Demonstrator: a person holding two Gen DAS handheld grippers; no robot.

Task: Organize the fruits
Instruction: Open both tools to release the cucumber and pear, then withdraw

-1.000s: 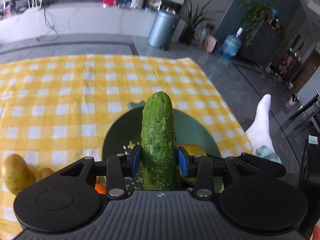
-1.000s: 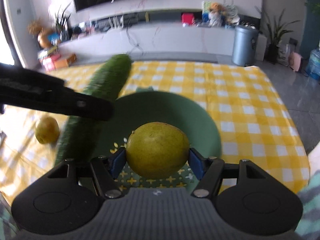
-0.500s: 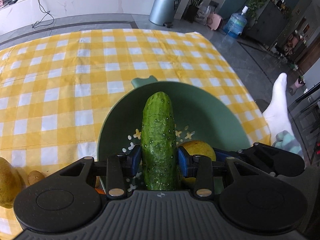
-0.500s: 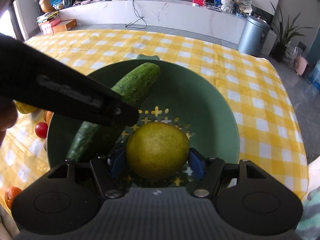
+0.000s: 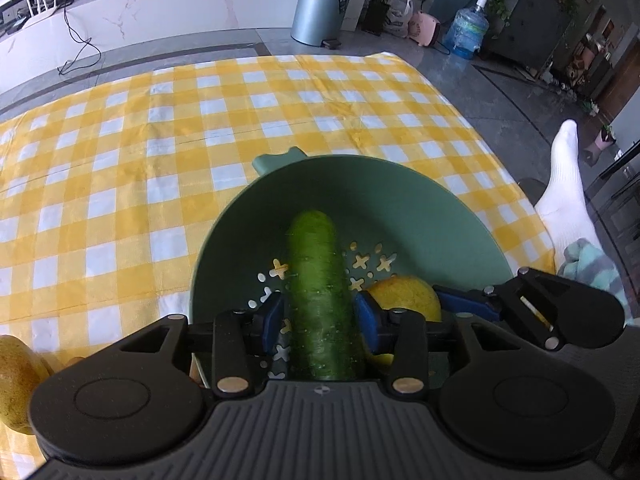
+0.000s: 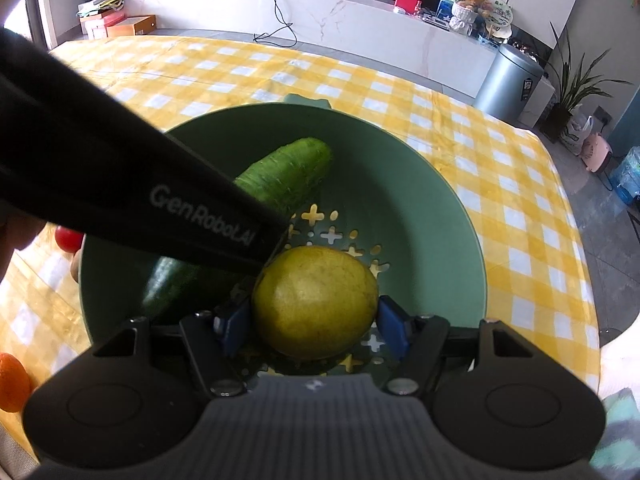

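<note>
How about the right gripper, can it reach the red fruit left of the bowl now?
Probably not: the yellow fruit sits between the right gripper jaws, and the left gripper and the bowl wall block the red fruit.

Green bowl point(image 5: 400, 200) on checkered tablecloth point(image 5: 160, 128)

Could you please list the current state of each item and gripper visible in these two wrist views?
Left gripper: open around the cucumber, gaps at both fingers.
Right gripper: slightly open around the yellow fruit.
Cucumber: lying inside the bowl.
Yellow fruit: sitting in the bowl.
Green bowl: upright on the checked cloth.
Orange: outside the bowl, on the cloth.
</note>
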